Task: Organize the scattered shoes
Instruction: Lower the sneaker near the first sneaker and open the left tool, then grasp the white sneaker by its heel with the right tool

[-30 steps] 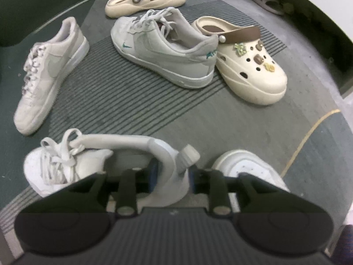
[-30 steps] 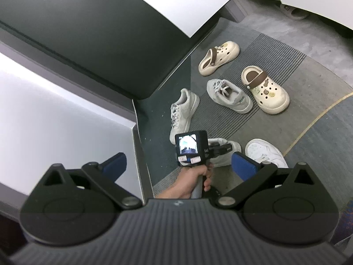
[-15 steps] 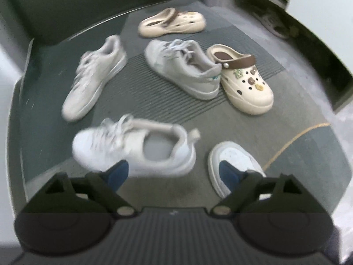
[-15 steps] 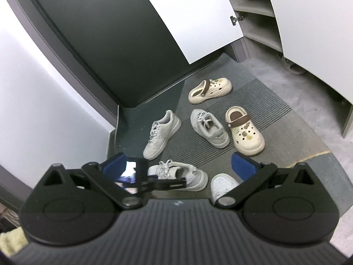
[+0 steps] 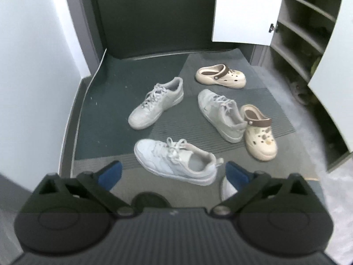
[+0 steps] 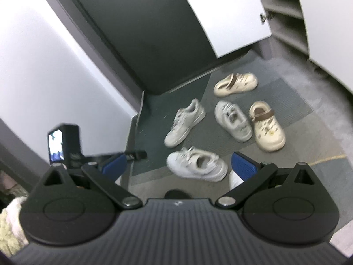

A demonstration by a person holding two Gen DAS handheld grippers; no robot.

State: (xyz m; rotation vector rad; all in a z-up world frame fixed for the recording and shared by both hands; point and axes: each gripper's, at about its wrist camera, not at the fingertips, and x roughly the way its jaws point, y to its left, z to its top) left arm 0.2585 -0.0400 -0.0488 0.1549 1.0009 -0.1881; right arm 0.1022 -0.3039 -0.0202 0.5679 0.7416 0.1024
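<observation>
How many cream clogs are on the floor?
2: one clog lies far back near the open cabinet door; the other clog lies right of a grey sneaker, touching it.
</observation>
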